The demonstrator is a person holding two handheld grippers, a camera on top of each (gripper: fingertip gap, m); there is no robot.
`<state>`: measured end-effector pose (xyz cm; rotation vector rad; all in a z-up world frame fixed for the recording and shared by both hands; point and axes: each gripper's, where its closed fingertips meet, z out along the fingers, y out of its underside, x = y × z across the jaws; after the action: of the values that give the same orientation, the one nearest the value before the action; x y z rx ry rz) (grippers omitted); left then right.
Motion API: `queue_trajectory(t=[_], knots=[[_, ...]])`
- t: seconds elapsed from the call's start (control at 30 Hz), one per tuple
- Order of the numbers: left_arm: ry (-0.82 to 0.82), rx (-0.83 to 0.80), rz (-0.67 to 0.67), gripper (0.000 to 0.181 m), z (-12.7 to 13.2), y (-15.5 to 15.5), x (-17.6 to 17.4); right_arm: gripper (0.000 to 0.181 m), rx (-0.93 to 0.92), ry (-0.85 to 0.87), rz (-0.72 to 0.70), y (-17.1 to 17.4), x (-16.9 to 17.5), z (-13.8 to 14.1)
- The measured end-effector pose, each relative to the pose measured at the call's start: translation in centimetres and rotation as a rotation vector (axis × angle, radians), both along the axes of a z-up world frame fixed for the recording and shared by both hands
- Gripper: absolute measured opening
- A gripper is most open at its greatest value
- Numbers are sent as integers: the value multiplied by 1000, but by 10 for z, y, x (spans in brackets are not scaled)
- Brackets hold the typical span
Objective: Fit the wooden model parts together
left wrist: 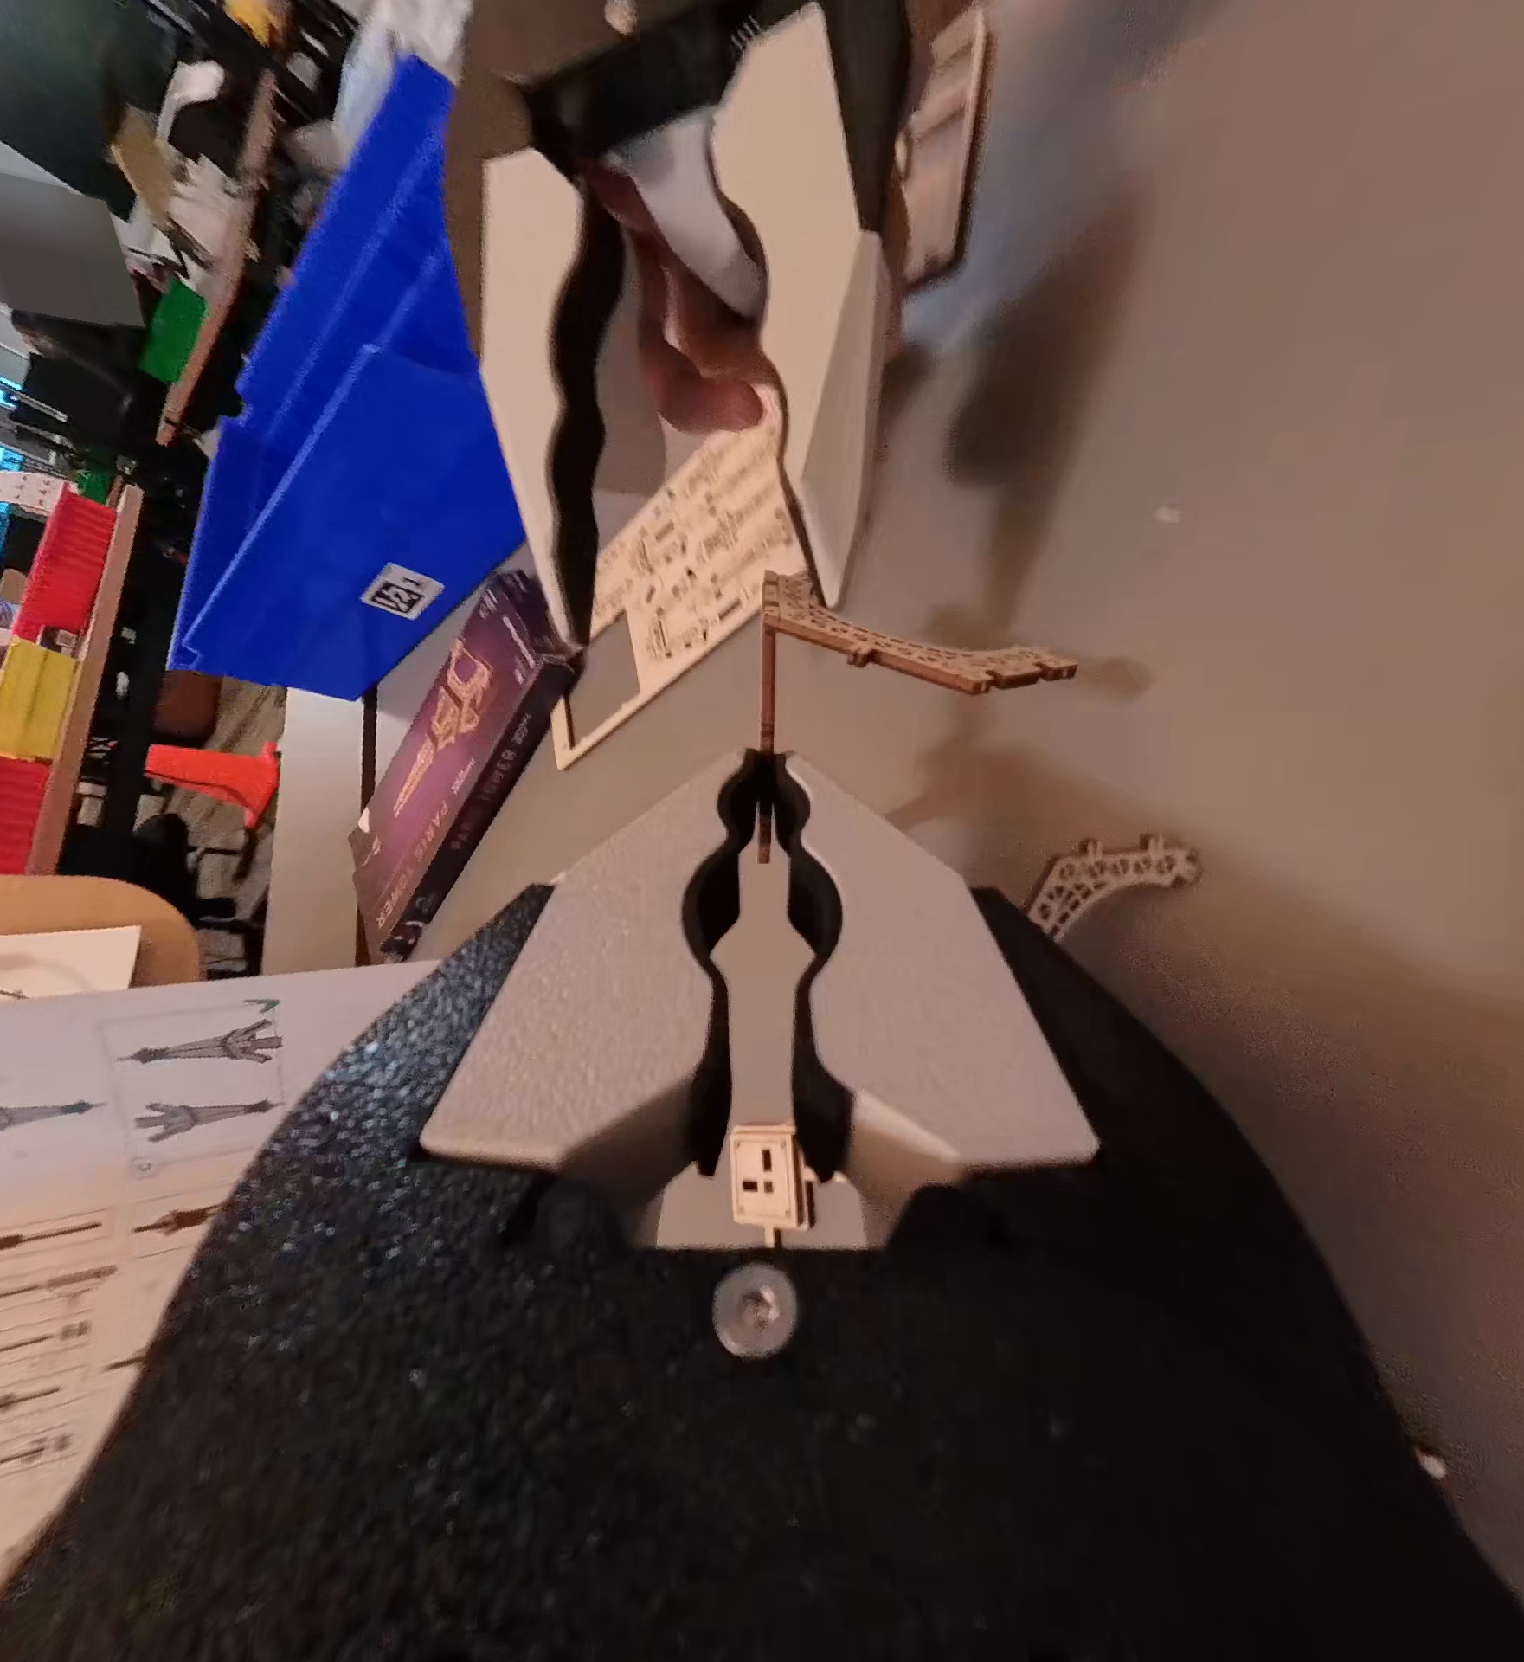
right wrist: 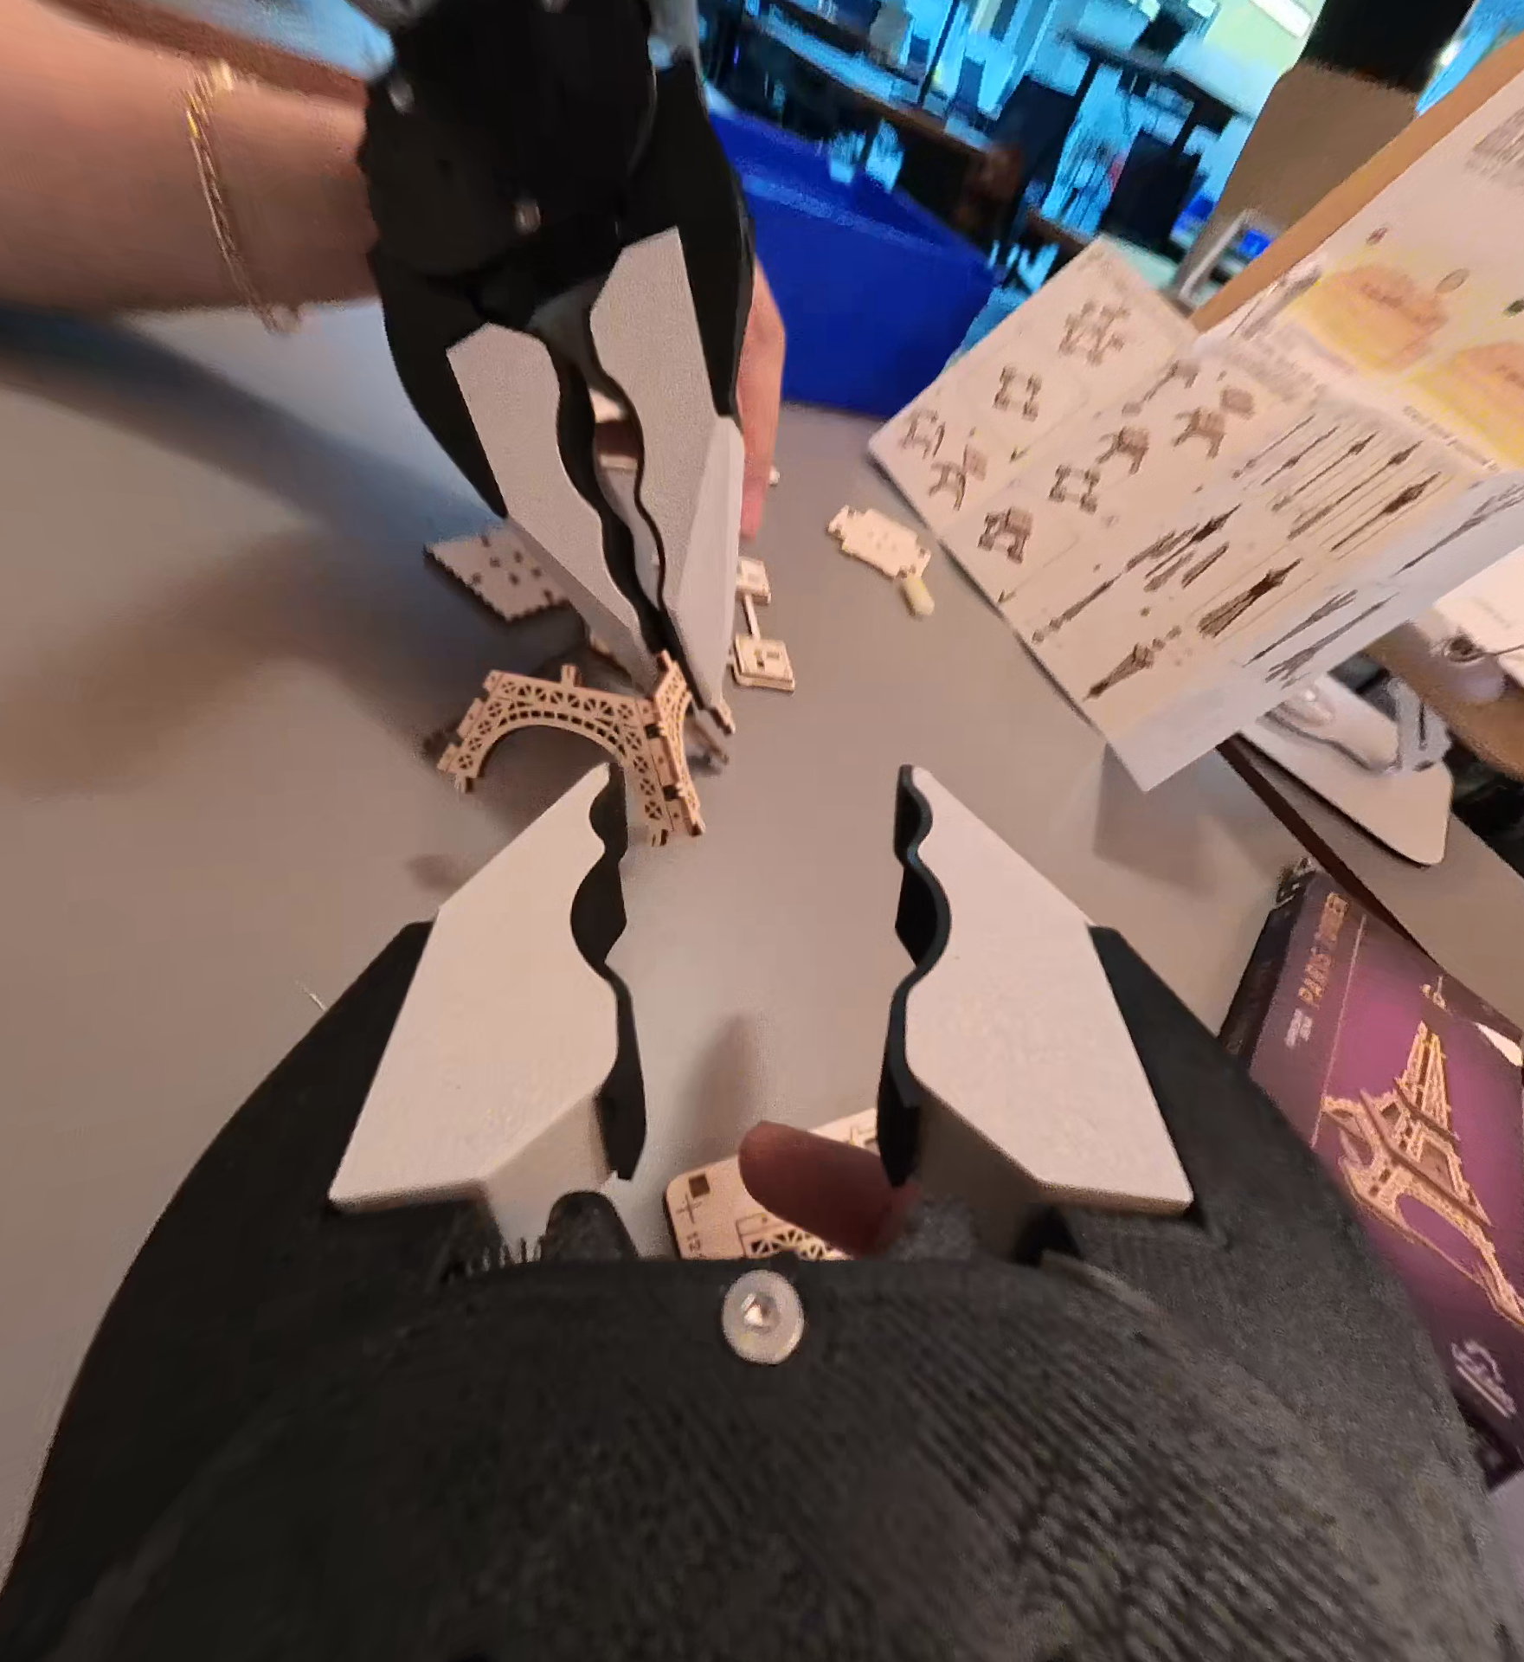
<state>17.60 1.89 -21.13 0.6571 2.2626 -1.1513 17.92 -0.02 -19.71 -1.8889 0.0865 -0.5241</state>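
Observation:
My left gripper [left wrist: 767, 751] is shut on the edge of a wooden lattice arch panel [left wrist: 767, 800], which is joined at a corner to a second arch panel [left wrist: 920, 652]. In the right wrist view the left gripper [right wrist: 695, 710] holds this two-panel arch assembly [right wrist: 560, 715] with its feet on the grey table [right wrist: 200, 629]. My right gripper [right wrist: 753, 791] is open and empty, just in front of the assembly; it also shows in the left wrist view [left wrist: 704, 603]. Another arch panel [left wrist: 1109, 877] lies flat on the table.
Small square wooden parts [right wrist: 762, 661], a perforated plate [right wrist: 506, 576] and another small part [right wrist: 879, 540] lie behind the assembly. A part sheet [right wrist: 722, 1214] lies under the right gripper, with a finger on it. An open instruction booklet [right wrist: 1145, 504], a purple box [right wrist: 1405, 1151] and a blue bin [right wrist: 857, 297] stand to the right and back.

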Motion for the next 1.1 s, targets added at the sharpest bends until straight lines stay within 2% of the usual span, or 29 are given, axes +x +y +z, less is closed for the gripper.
queue_trajectory(t=[0.2, 0.33, 0.43, 0.57, 0.67, 0.7, 0.87, 0.9, 0.97, 1.1], knots=[[160, -180, -29, 0, 32, 2, -2, 59, 194, 8, 36, 0, -7, 35], [194, -228, -49, 0, 44, 3, -6, 57, 279, -97, 21, 3, -10, 58], [196, -233, -53, 0, 47, 4, -8, 56, 265, -130, 22, 5, -12, 59], [179, -236, -45, 0, 48, 4, -7, 54, 263, -91, 46, 9, -14, 55], [43, -220, -5, 0, 50, 5, 1, 63, 301, 62, 33, 7, -8, 49], [-50, -203, 24, 0, 52, 5, 6, 69, 343, 146, 28, 6, -5, 49], [-554, -17, 93, 0, 61, 5, 17, 64, 523, 453, -27, 0, 12, 47], [-624, -10, 109, 0, 65, 4, 18, 64, 561, 517, 5, 2, 9, 48], [-694, -34, 133, 0, 75, 1, 19, 59, 653, 618, 93, 6, 1, 59], [-668, -109, 156, 0, 85, 2, 18, 42, 753, 667, 98, 2, 5, 66]])
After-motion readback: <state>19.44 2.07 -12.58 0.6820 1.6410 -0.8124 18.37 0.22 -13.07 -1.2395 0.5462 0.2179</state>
